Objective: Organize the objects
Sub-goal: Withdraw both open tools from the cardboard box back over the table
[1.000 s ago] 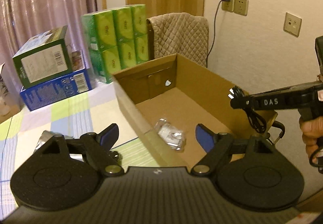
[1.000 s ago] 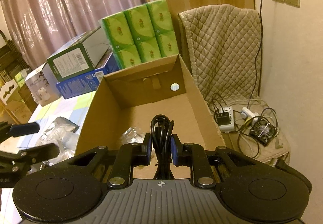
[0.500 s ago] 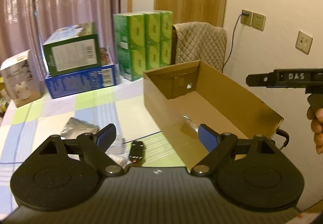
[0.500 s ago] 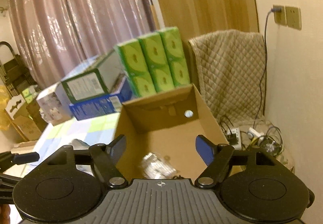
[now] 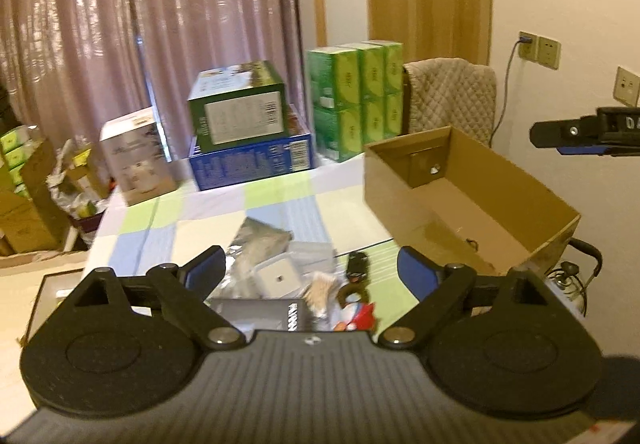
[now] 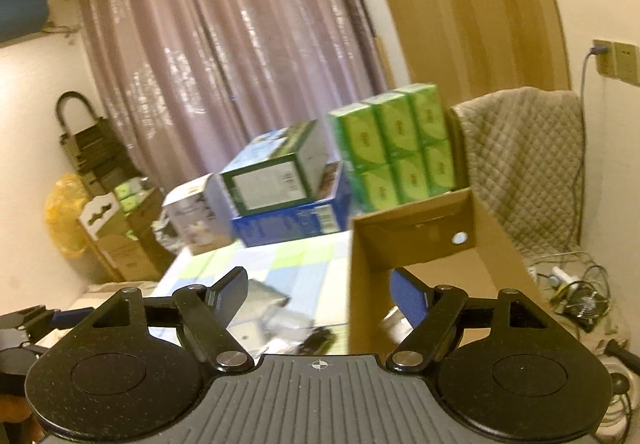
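Left wrist view shows the left gripper (image 5: 312,266) with its blue-padded fingers (image 5: 206,270) spread wide and holding nothing, hanging over the near part of a counter (image 5: 280,200) covered by a pale cloth checked in green and blue. Between the fingers lies a loose cluster of small things: a crinkled silver foil pouch (image 5: 260,240), a white square adapter in clear wrap (image 5: 278,278), a small black oblong device (image 5: 357,266), a dark flat box with white lettering (image 5: 260,318) and a red-and-white item (image 5: 362,314), blurred. To the right stands an open brown cardboard box (image 5: 472,204), its near end reaching the counter's right edge; what lies on its floor is too blurred to tell. At the far side sit a green carton (image 5: 240,110) stacked on a blue carton (image 5: 252,162), a white carton (image 5: 136,156) to their left, and shrink-wrapped bright green packs (image 5: 356,96) to their right.

From the right wrist, the right gripper (image 6: 320,296) also has its fingers (image 6: 230,290) spread apart and empty, straddling the box's near left wall, the right finger over the box interior. A quilted beige cover (image 6: 520,156) hangs at the far right.
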A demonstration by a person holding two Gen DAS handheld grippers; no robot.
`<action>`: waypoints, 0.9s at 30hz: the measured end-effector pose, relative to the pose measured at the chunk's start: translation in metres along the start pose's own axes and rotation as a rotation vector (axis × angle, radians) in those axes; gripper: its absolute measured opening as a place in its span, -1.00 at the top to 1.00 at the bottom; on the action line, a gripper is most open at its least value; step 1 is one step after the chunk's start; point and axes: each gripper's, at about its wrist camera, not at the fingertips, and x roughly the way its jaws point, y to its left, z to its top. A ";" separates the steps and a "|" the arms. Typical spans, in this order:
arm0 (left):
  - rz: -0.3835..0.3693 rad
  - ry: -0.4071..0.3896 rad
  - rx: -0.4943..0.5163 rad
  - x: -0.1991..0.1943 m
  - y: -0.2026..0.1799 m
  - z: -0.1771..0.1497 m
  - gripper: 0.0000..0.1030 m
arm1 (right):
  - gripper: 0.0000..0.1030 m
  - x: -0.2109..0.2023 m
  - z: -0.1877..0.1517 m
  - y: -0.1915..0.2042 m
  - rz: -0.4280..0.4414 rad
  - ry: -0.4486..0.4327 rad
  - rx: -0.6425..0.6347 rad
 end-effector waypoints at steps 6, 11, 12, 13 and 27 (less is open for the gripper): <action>0.021 0.005 -0.028 -0.011 0.019 -0.018 -0.81 | -0.49 -0.003 -0.019 0.020 0.024 0.032 -0.020; 0.031 0.017 -0.059 -0.012 0.039 -0.036 -0.82 | -0.50 -0.001 -0.045 0.037 0.013 0.069 -0.061; 0.034 0.020 -0.064 -0.011 0.043 -0.038 -0.82 | -0.51 -0.001 -0.050 0.039 0.011 0.077 -0.062; 0.039 0.024 -0.067 -0.011 0.047 -0.042 -0.83 | -0.51 0.000 -0.054 0.041 0.014 0.085 -0.060; 0.086 0.124 -0.109 0.027 0.085 -0.087 -0.88 | -0.51 0.059 -0.125 0.063 0.036 0.199 -0.169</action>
